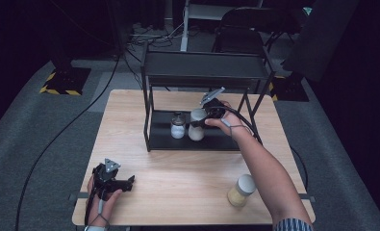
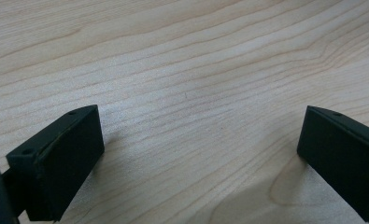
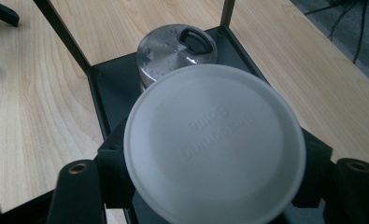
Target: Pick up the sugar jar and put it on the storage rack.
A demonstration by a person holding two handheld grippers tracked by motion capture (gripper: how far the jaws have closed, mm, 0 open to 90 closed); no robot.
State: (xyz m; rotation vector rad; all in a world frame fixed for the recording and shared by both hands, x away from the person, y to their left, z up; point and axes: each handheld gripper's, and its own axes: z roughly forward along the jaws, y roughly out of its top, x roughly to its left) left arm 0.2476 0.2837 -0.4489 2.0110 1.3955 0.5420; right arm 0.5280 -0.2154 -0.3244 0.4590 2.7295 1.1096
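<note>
Tabletop of pale wood carries one black two-level shelf, and the work in hand is on the lower level of that shelf. There the right tongs are closed around one white-lidded jar, which stands upright with its long axis vertical; in the right gripper view the round white lid sits between the two black jaws, which press on its sides. Whether the jar bottom already touches the shelf floor I cannot tell. Just beside it, on the side toward the left of the high view, stands one smaller shaker with a metal top, near but seemingly not touching. I judge that the coming move turns on this narrow gap: the jar must go down straight and not lean toward the shaker. The left tongs rest on the near left part of the tabletop, wide open and holding nothing, well apart from the shelf, so the right hand is much nearer. One more jar, with a grey lid, stands alone at the near right. Count: one shelf, three containers, two tongs.
</note>
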